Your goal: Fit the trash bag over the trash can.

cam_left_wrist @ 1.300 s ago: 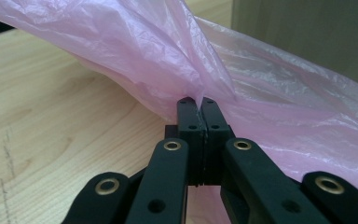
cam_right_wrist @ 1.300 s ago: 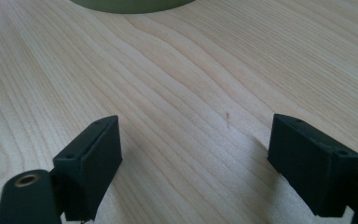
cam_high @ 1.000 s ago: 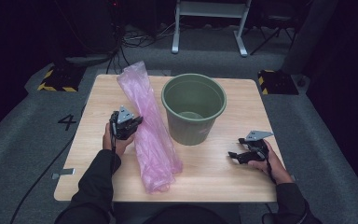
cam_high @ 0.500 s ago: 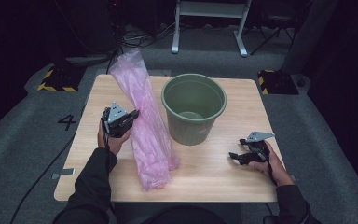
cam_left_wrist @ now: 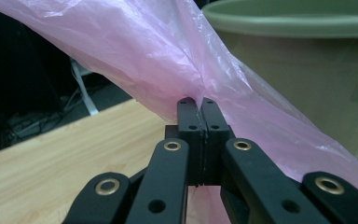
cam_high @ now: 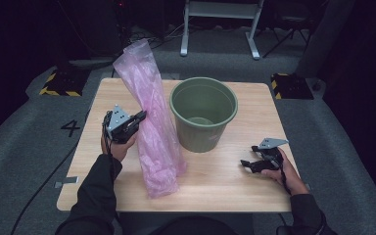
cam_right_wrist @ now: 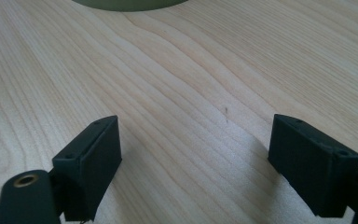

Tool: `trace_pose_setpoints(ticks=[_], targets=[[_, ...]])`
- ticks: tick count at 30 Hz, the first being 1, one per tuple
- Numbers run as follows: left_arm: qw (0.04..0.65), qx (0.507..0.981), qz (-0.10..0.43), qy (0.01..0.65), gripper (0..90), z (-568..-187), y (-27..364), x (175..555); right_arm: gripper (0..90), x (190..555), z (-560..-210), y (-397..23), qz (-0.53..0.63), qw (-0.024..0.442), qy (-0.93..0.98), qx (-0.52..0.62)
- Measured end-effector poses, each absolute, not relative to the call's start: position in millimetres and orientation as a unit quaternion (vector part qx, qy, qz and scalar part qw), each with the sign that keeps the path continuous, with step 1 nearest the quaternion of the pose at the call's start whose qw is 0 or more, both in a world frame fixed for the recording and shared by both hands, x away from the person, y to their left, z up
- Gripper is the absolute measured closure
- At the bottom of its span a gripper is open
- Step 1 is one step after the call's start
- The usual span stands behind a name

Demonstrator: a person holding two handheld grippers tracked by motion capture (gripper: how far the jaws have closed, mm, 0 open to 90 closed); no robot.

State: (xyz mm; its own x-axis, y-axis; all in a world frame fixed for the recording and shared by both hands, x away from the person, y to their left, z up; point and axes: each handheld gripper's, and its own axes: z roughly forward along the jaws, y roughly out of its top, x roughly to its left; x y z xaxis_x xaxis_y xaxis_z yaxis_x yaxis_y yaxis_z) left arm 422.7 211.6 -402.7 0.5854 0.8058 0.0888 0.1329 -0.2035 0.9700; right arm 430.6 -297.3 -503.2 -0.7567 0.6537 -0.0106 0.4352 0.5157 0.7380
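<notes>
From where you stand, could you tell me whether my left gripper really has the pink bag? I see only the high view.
Observer: Yes. The left gripper is shut on a pinched fold of the pink bag.
Operator: Thank you. Is the right gripper holding anything?
Observer: No. The right gripper is open, with bare table between its jaws.
Operator: Is the bin near it?
Observer: The green bin sits just ahead of it.
</notes>
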Motion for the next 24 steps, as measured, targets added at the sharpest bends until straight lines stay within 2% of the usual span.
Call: trace_pose_setpoints(ticks=[24], targets=[[0.586,0.703,0.316,0.250,89.4,-377,200,401,16.8,431,-503,-297,0.376,0.145,0.858,0.317]])
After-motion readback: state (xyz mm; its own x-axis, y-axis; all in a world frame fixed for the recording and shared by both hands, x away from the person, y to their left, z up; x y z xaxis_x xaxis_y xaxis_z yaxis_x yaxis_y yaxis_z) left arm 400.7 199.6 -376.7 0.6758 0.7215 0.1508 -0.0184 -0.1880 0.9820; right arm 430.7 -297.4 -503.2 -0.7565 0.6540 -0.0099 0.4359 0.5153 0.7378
